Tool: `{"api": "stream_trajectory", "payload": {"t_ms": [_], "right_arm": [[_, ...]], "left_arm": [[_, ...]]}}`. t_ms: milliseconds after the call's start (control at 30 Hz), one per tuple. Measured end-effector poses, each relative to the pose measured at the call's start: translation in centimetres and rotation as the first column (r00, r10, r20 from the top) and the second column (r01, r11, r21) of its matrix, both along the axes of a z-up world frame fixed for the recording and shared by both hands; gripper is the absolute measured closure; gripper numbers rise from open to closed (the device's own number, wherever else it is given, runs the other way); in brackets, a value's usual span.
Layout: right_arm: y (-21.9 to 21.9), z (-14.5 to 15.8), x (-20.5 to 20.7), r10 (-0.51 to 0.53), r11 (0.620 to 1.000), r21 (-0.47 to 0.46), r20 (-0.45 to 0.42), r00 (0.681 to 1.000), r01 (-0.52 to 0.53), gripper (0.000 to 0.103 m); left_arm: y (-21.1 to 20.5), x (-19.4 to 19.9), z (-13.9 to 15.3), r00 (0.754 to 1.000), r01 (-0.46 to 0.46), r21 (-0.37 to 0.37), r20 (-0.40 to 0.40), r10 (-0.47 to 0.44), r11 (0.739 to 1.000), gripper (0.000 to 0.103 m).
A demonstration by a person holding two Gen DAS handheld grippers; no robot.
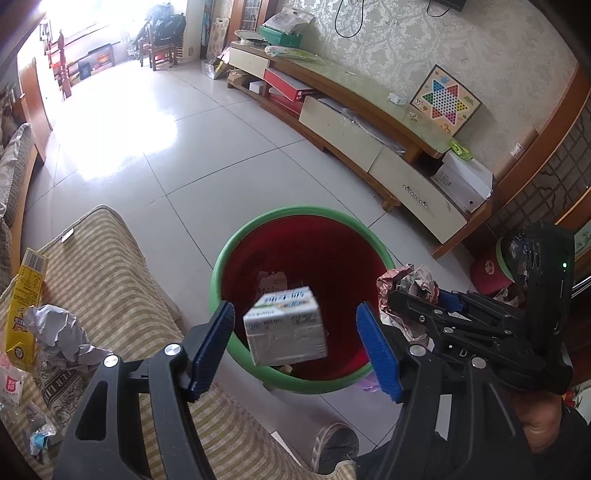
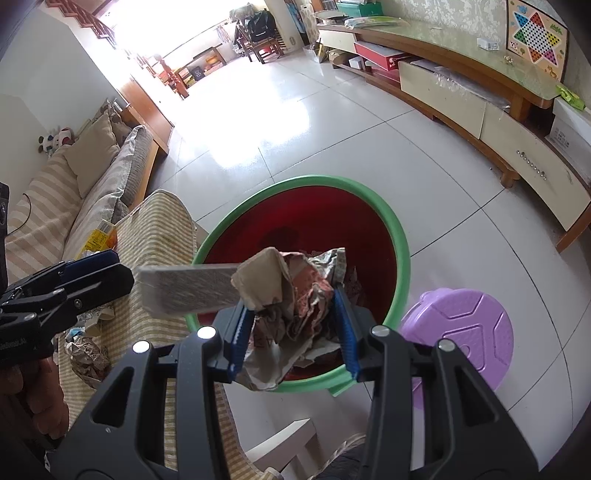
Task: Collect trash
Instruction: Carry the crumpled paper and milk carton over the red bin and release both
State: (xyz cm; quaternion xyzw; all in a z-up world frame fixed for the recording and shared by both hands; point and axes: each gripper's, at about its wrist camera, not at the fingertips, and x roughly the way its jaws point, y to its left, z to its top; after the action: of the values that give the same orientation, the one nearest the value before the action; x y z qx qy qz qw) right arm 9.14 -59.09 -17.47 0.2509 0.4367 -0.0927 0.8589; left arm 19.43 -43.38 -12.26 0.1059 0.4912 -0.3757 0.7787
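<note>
Above the bin (image 1: 255,236), my left claw (image 1: 295,343) spreads, freeing the carton (image 1: 286,326); my right claw (image 2: 291,328) pinches crumpled paper (image 2: 299,295), next to drop.

Pretty lived-in living room here. Pale glossy floor tiles (image 1: 192,155) catch a big glare from the bright window (image 2: 155,14) at the far end. A long curved wooden TV cabinet (image 1: 354,122) with cream drawers runs along the patterned wallpaper (image 1: 406,40), and a Chinese checkers board (image 1: 445,99) leans on the wall above it. The sofa (image 2: 85,192) has a striped cover and cushions. Wooden chairs (image 1: 162,51) sit way back, and there's a purple plastic stool (image 2: 461,328) on the floor.
</note>
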Motion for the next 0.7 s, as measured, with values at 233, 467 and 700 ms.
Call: {"api": "stream_trajectory", "payload": {"t_ms": [233, 467, 700], "right_arm": [[0.4, 0.3, 0.5, 0.011, 1.000, -0.010, 0.000, 1.000, -0.011, 0.063], [1.3, 0.6, 1.4, 0.041, 0.999, -0.017, -0.005, 0.999, -0.041, 0.062], [2.8, 1.0, 2.7, 0.049, 0.998, -0.042, -0.013, 0.999, -0.049, 0.041]], "left_arm": [[1.7, 0.3, 0.9, 0.999, -0.036, -0.027, -0.001, 0.036, 0.999, 0.031], [4.4, 0.0, 2.4, 0.997, -0.067, -0.047, 0.021, 0.068, 0.997, 0.030], [7.3, -0.1, 4.0, 0.993, -0.103, -0.076, 0.048, 0.107, 0.992, 0.019]]}}
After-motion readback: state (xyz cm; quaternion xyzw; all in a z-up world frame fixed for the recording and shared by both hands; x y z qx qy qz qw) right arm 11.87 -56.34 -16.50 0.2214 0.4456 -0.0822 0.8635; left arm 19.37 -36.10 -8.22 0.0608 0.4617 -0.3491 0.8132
